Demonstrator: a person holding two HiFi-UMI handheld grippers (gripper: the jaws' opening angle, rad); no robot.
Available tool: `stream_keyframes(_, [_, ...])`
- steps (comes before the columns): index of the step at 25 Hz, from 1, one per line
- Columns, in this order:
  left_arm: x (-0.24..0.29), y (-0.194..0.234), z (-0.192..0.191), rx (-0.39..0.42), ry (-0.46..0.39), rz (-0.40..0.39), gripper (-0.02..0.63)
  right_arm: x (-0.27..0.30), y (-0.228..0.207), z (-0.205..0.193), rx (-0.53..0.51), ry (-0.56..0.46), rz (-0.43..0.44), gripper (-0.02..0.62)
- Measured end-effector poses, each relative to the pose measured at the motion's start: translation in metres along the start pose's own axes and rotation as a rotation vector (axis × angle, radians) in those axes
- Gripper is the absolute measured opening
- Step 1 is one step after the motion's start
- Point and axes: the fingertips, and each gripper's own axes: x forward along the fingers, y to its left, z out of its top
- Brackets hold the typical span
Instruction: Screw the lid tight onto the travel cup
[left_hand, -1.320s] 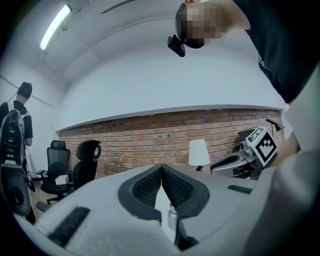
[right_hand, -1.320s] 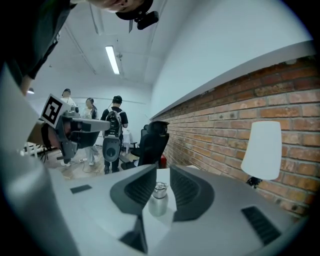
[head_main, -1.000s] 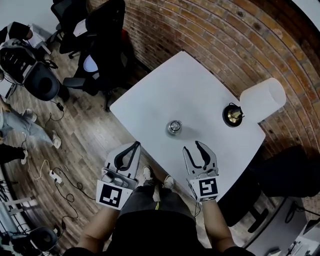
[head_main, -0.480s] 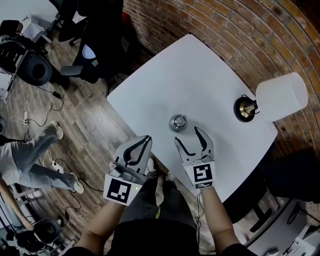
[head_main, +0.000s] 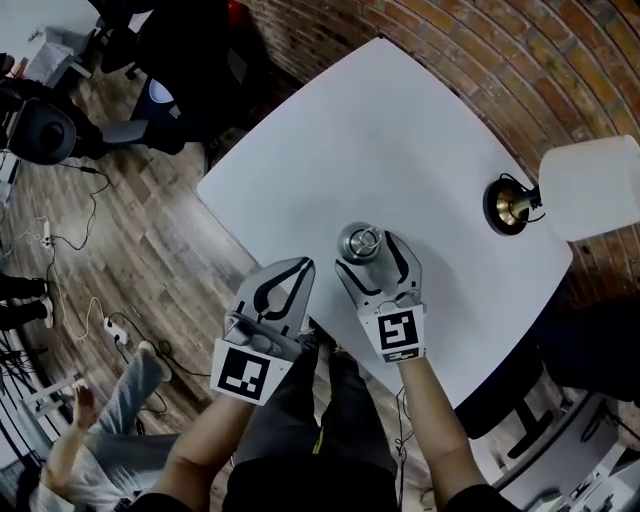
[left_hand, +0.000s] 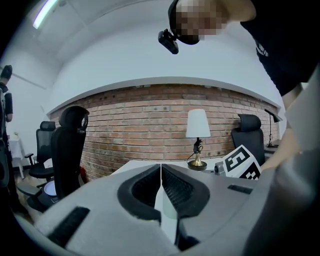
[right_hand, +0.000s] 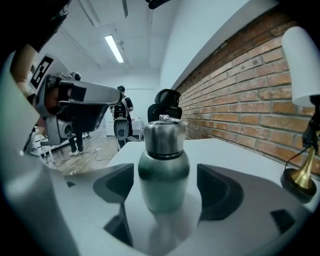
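Note:
The travel cup (head_main: 360, 244) is a small green metal flask with a silver lid (right_hand: 164, 135) on top. It stands upright near the front edge of the white table (head_main: 400, 130). My right gripper (head_main: 372, 258) is open, and its jaws have just been opening. The cup (right_hand: 164, 175) stands between its two fingers with a gap on each side. My left gripper (head_main: 298, 266) is shut with nothing in it and hovers at the table's edge, left of the cup. In the left gripper view its jaws (left_hand: 161, 167) meet in a thin line.
A brass table lamp (head_main: 510, 205) with a white shade (head_main: 592, 186) stands at the table's right edge by the brick wall. Black office chairs (head_main: 170, 60) are beyond the far left corner. A person (head_main: 100, 440) and cables are on the wooden floor at left.
Both grippers have come forward and down towards the cup. The right jaws have spread wider and now straddle the cup, which earlier stood ahead of them. The left gripper stays shut.

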Motion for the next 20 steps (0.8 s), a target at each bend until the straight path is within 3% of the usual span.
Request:
stream_keyframes(12, [0.036, -0.008, -0.021, -0.016, -0.022, -0.064, 0.026, 0.023, -0.003, -0.010, 0.016, -0.030, 0.010, 0.359])
stream_keyframes(17, [0.043, -0.016, -0.019, -0.003, -0.006, -0.136, 0.030, 0.024, 0.000, -0.008, 0.027, -0.030, 0.009, 0.357])
stream_keyframes(18, [0.046, -0.019, -0.019, 0.008, -0.003, -0.153, 0.057, 0.024, 0.000, -0.008, 0.032, -0.030, 0.008, 0.357])
stream_keyframes(20, [0.055, -0.026, -0.020, 0.023, 0.002, -0.185, 0.179, 0.023, 0.000, -0.010, 0.043, -0.026, 0.004, 0.357])
